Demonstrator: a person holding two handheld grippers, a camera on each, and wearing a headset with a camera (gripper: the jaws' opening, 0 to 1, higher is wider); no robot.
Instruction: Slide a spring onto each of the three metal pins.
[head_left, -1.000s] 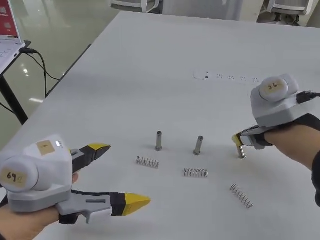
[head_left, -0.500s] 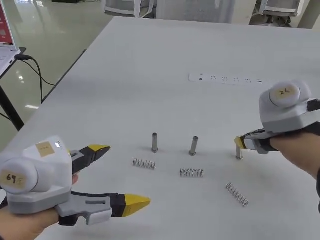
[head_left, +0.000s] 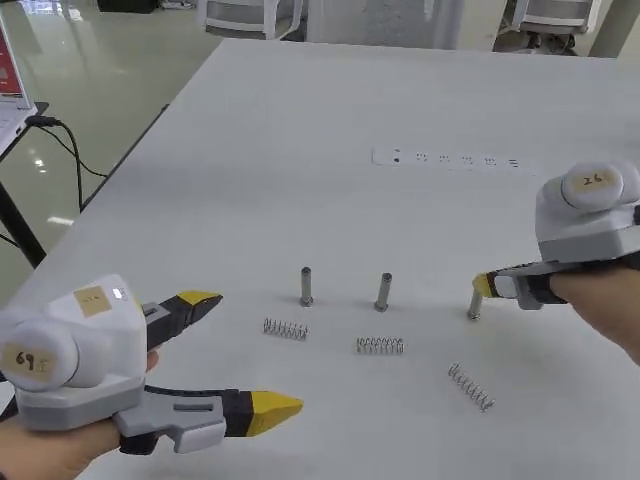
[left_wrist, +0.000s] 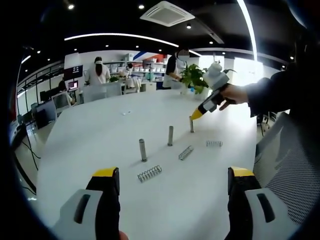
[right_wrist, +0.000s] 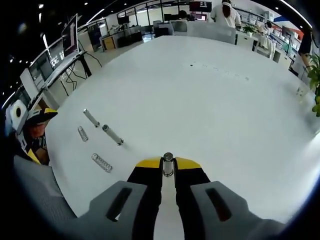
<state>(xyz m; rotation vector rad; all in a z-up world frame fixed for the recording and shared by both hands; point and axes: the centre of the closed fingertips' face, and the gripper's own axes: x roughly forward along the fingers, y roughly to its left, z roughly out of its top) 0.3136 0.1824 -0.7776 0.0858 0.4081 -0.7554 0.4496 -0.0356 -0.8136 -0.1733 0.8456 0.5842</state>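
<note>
Right tool (head_left: 480, 289): jaws pinching the top of the right pin (head_left: 474, 306), which is upright. Left tool (head_left: 240, 352): jaws spread wide, gripping nothing, above the white desk (head_left: 300, 150). Ahead of it: left pin (head_left: 306, 286) and middle pin (head_left: 383, 292), both upright. Left spring (head_left: 285, 329), middle spring (head_left: 380, 346) and right spring (head_left: 470, 387) lie flat, one near each pin.
</note>
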